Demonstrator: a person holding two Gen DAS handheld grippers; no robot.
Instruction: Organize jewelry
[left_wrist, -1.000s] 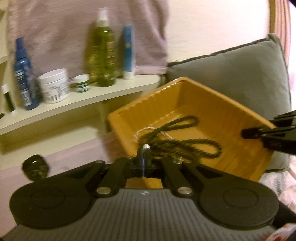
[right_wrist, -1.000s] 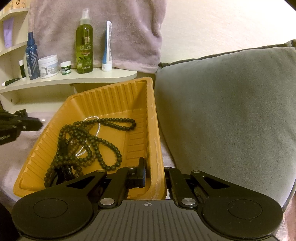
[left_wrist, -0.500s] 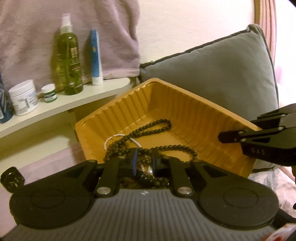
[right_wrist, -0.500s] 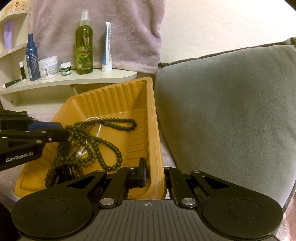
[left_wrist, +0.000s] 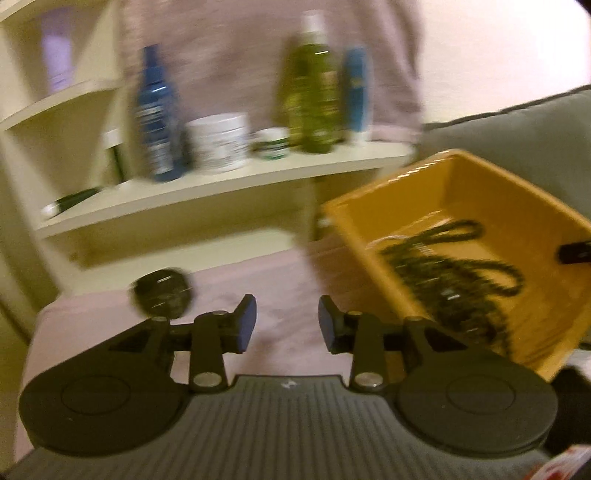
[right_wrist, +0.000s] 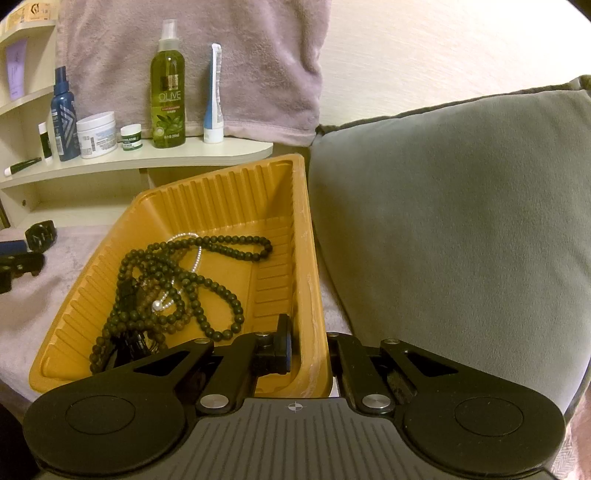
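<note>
An orange ribbed tray (right_wrist: 236, 192) (left_wrist: 480, 192) rests on a pink blanket and holds a tangle of dark bead necklaces (right_wrist: 173, 280) (left_wrist: 447, 273) and a pearl strand (right_wrist: 197, 258). My right gripper (right_wrist: 308, 354) is shut on the tray's near right rim, one finger inside and one outside. My left gripper (left_wrist: 286, 325) hovers over the blanket to the left of the tray, its jaws opening with nothing between them. A dark wristwatch (left_wrist: 160, 293) (right_wrist: 40, 232) lies on the blanket just beyond the left finger. The left gripper's fingers (right_wrist: 18, 262) show at the right wrist view's left edge.
A grey cushion (right_wrist: 461, 221) stands right of the tray. Behind, a cream shelf (right_wrist: 147, 158) carries a green olive spray bottle (right_wrist: 168, 96), a blue bottle (right_wrist: 64, 118), a white jar (right_wrist: 96, 134), a small green-lidded jar (right_wrist: 130, 137) and a tube (right_wrist: 213, 96). A pink towel (right_wrist: 192, 55) hangs behind them.
My left gripper dipped into the tray, then swung out left over the blanket toward the watch, its jaws parting. The right gripper and tray stayed still.
</note>
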